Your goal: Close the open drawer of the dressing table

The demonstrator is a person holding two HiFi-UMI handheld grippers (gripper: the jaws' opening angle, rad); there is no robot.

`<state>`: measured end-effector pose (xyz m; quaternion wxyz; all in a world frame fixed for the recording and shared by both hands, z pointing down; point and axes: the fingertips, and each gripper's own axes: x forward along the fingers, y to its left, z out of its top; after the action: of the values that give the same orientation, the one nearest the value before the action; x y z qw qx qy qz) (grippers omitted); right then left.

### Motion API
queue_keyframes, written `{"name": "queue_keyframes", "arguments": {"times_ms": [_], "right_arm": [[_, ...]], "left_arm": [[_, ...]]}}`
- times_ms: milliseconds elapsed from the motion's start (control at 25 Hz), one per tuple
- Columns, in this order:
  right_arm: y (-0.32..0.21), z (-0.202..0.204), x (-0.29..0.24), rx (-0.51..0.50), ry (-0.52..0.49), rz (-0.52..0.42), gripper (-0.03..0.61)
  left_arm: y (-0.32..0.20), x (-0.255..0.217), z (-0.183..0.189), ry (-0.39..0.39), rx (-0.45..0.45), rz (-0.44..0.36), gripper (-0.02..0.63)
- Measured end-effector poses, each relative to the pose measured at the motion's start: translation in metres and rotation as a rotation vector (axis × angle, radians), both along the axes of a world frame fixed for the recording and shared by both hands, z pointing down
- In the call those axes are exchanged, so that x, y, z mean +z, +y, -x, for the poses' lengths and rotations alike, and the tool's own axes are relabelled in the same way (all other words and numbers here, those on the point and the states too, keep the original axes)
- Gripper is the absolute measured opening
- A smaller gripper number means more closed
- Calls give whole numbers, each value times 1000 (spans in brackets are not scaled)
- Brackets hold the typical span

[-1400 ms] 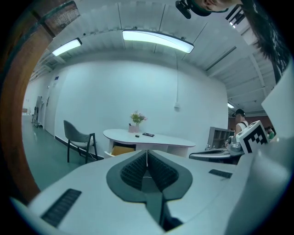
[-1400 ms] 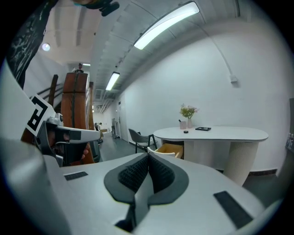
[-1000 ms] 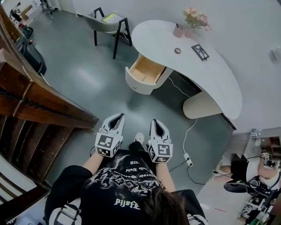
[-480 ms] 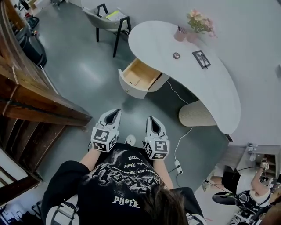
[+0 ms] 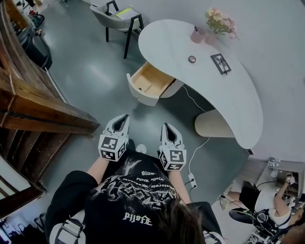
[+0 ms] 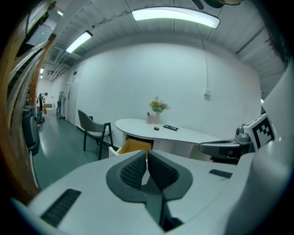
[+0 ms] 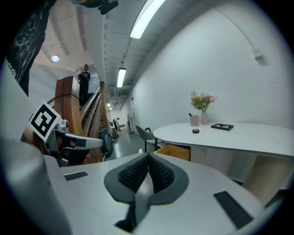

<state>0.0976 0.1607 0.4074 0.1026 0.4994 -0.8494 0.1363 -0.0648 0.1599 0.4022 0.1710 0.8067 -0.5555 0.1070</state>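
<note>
While the drawer (image 5: 148,82) hangs open, a chair (image 5: 116,13) stands nearby

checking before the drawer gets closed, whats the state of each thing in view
drawer, open, pulled well out
left gripper, shut, empty
right gripper, shut, empty
vase, upright, holding flowers
chair, upright, nobody on it

Bare floor (image 5: 95,81) lies open toward 12 o'clock, right up to the front of the pulled-out drawer (image 5: 145,86). At 9 o'clock a wooden stair rail (image 5: 47,116) hems in that side. At 2 o'clock the table's ribbed base (image 5: 212,125) blocks the way. A cable (image 5: 199,147) and power strip (image 5: 191,180) lie on the floor at 3 o'clock. A chair (image 5: 116,14) stands at 11 o'clock, apart from the drawer.
</note>
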Motion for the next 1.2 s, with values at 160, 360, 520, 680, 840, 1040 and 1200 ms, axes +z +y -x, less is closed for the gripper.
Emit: {"name": "queue_keyframes", "arguments": {"times_ms": [160,360,520,680,840,1040,1200], "right_arm": [[-1,5,3,-3,4,14,26],[-13,14,13,2,7,47,26],[-29,20,16,23,10,70,26],[-53,29,17,52,15,83,26],[-74,42,20,77,18,98,26],[-102,58,31,129,-6,141,26],[-124,74,33,137,5,149,26]], "left_arm": [[-6,8,3,-8,21,15,26],[-26,22,13,-5,23,40,26],[-46,30,17,-20,64,62,26],[-68,37,25,-30,96,81,26],[-89,49,39,-29,111,110,26],[-118,61,58,-43,144,143,26],[-140,74,62,-57,209,169,26]]}}
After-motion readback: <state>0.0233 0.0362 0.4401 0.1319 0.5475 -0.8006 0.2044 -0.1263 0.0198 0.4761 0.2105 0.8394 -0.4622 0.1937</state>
